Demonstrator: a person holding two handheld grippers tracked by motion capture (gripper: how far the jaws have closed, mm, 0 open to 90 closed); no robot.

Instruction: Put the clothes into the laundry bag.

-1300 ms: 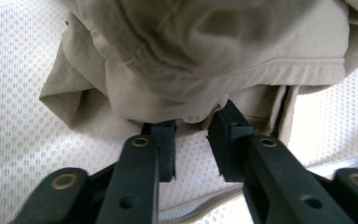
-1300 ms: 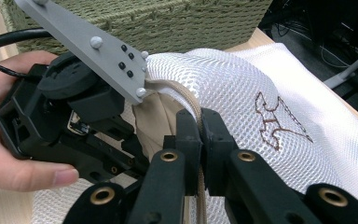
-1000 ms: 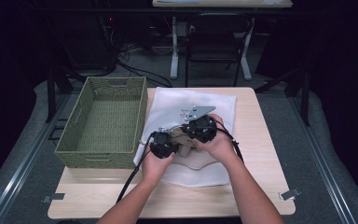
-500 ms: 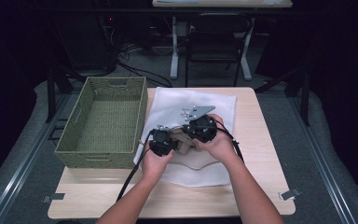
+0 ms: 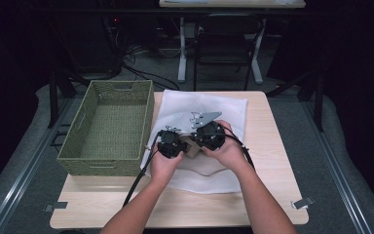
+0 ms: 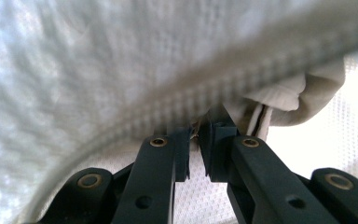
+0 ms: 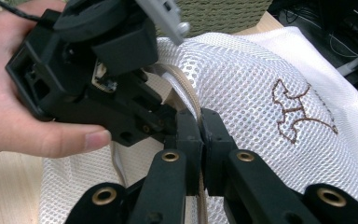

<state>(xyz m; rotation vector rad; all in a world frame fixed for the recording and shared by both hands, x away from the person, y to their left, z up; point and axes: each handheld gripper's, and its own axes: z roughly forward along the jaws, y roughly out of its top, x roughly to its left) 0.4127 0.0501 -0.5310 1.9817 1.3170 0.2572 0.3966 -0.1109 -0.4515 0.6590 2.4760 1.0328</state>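
While both grippers meet over the white mesh bag, each bites on its beige zipper edge.

Spread across the wooden table, the bag lies under and beyond both tools, with the green woven basket off to the left gripper's outer side. Just ahead of the right gripper sits a brown embroidered mark on the mesh. That gripper's jaws stand nearly closed, pinching the zipper edge between their tips. Right beside it, the left gripper has its jaws almost together too, clamped on a fold of the same edge, mesh draped close above them.
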